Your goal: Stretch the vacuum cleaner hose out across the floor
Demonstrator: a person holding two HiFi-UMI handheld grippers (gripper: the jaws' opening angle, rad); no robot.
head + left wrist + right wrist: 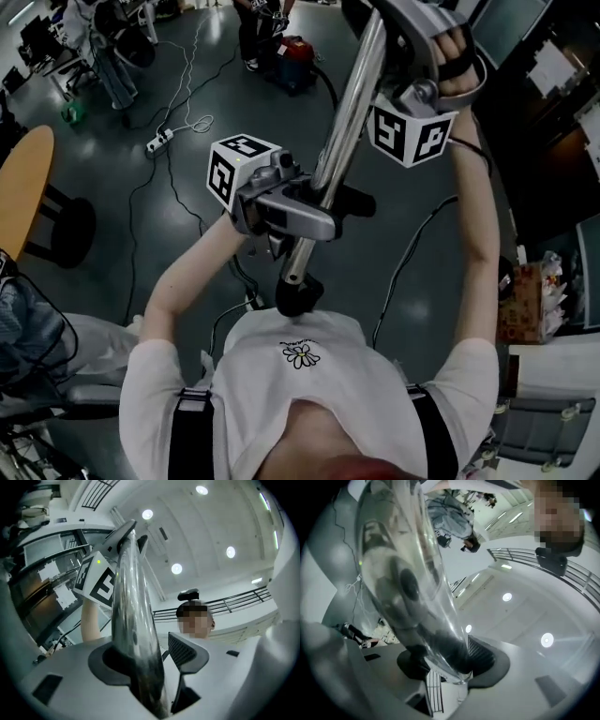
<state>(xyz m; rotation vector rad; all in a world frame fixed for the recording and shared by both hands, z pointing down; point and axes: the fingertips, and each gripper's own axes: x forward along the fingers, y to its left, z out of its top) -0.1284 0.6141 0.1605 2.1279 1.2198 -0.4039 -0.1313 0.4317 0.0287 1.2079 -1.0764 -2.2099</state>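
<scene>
Right gripper (446, 660) clamps the chrome vacuum tube (342, 131) I hold raised, while left gripper (151, 660) sits slack-jawed around it.

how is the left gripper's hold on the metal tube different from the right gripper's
The right gripper has both pads pressed on the metal tube; the left gripper has the tube between its jaws, with a gap beside one pad. The left gripper sits low on the tube, near the person's chest; the right gripper sits higher up. Both have the same tube between their jaws.
</scene>
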